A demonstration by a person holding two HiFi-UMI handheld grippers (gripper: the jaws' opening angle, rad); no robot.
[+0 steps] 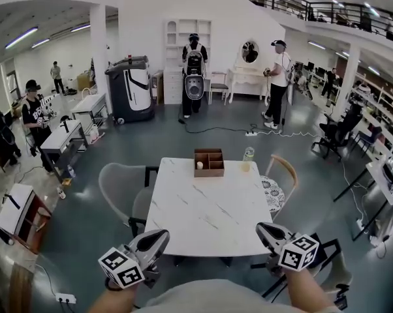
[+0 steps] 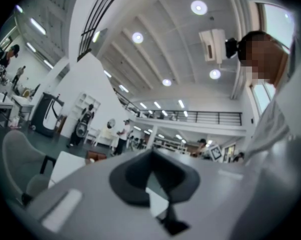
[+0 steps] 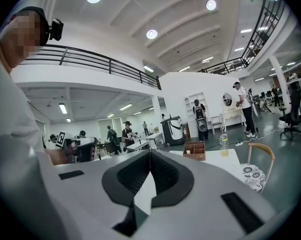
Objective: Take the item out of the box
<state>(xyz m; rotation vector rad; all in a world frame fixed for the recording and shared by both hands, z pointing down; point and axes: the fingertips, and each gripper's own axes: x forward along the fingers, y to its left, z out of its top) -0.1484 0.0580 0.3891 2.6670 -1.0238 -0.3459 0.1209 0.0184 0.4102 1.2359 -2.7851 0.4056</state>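
Left gripper and right gripper, both clenched and empty, hang at the bench near edge. Box sits at the far edge, with a small pale item in a left compartment. Best to reach across, open one gripper over it, and avoid the bottle beside the box.

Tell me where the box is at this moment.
In the head view, the box sits at the far edge of the table, near its middle, with a bottle just to its right.
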